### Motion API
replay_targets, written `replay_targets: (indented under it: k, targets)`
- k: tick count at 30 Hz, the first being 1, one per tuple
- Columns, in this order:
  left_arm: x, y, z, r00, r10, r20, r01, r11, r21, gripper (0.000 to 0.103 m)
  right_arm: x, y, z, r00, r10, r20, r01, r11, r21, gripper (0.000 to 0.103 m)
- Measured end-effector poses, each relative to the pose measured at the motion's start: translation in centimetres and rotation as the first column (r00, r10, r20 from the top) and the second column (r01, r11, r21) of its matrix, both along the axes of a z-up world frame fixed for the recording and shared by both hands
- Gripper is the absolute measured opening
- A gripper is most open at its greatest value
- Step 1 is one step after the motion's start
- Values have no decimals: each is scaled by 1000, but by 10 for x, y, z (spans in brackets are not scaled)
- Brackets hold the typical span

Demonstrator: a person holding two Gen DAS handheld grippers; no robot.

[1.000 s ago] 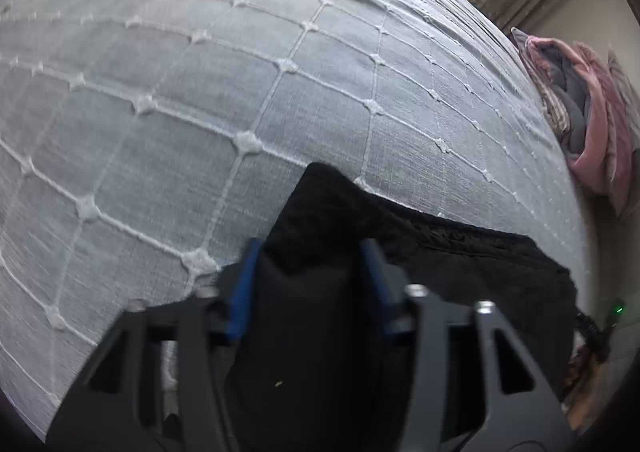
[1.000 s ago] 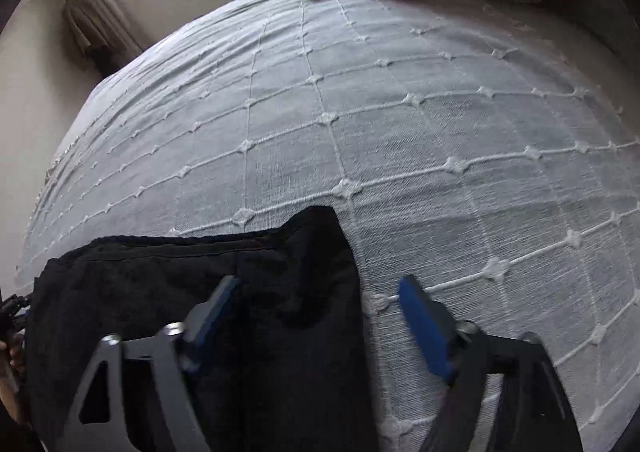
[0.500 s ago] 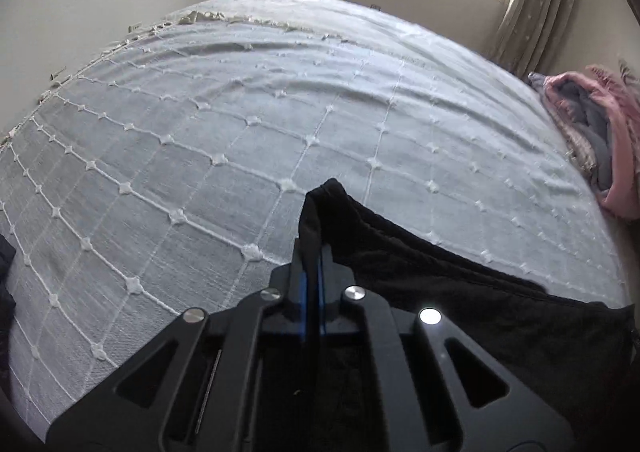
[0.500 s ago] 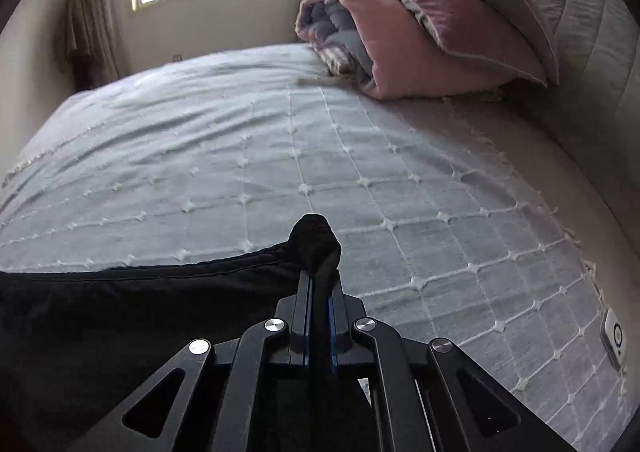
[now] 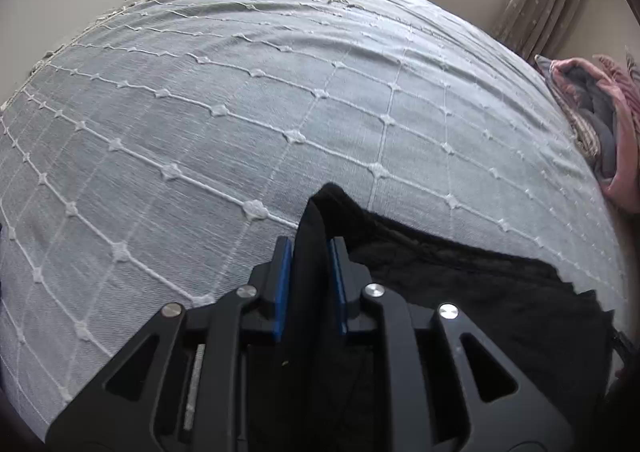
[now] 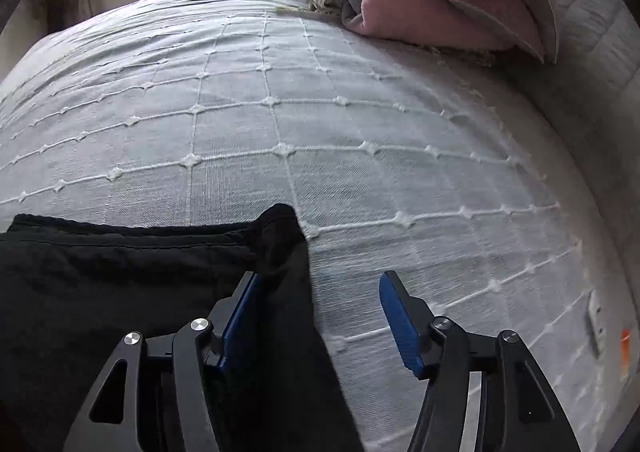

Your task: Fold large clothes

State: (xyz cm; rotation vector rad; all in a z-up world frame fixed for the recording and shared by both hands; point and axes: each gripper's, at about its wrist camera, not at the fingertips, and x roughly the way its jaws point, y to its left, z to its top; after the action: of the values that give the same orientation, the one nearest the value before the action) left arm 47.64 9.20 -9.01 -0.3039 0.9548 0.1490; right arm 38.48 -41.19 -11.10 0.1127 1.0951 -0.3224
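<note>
Garment (image 5: 460, 284): black, soft, limp; likely light, sure to sag between 2 holds, so best taken at corners. Spread on grey quilted bedspread (image 5: 240, 111), far edge running side to side, long axis unclear. Left gripper (image 5: 310, 252): nearly closed, pinching 1 raised corner. Right gripper (image 6: 316, 292): spread wide, gripping nothing, other corner (image 6: 280, 223) lying slack against its left finger.

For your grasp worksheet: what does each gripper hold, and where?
Left gripper pinches the black garment at its raised corner; right gripper is open, holding nothing.
</note>
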Motion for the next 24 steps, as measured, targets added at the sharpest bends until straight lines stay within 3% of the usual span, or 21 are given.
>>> replay_targets:
  k: [3,5,7,11,13,16,19,20,21,22,24]
  targets:
    - [-33,26,47,996,40,86,-27,989,-145,41,-41,-23,63,985,-75,153,57,991,119,67]
    - [-70,34,69,992,73,107,-50,978,-203,41,-80,-25,93,970,-122,209,68,967,245,72]
    - [-112,21,84,992,15,127,14,975,-223,41,-120,-9,113,967,-94,235,12,944,329,72]
    - [-196,-25,94,982,-120,147,153,959,-237,41,-184,61,131,976,44,212,-105,951,289,72]
    - [-228,-39,90,975,-149,165,186,952,-243,42,-216,96,136,969,91,231,-156,948,279,72]
    - [-267,-51,66,973,-178,144,204,960,-190,43,-263,133,130,952,160,261,-233,931,280,72]
    - [-280,-31,22,984,-175,30,178,973,-149,43,-297,136,106,956,181,230,-245,925,291,72]
    - [-282,-18,9,985,-170,4,169,971,-172,34,-305,126,98,964,150,221,-215,926,309,72]
    - [-285,-4,1,987,-160,-2,156,966,-207,16,-314,114,91,972,100,214,-170,926,338,72]
    - [-287,10,-4,990,-144,-4,138,959,-248,10,-322,99,86,976,53,211,-130,921,368,72]
    - [-286,25,-10,991,-136,-3,128,937,-326,9,-327,85,70,983,27,182,-97,916,388,71]
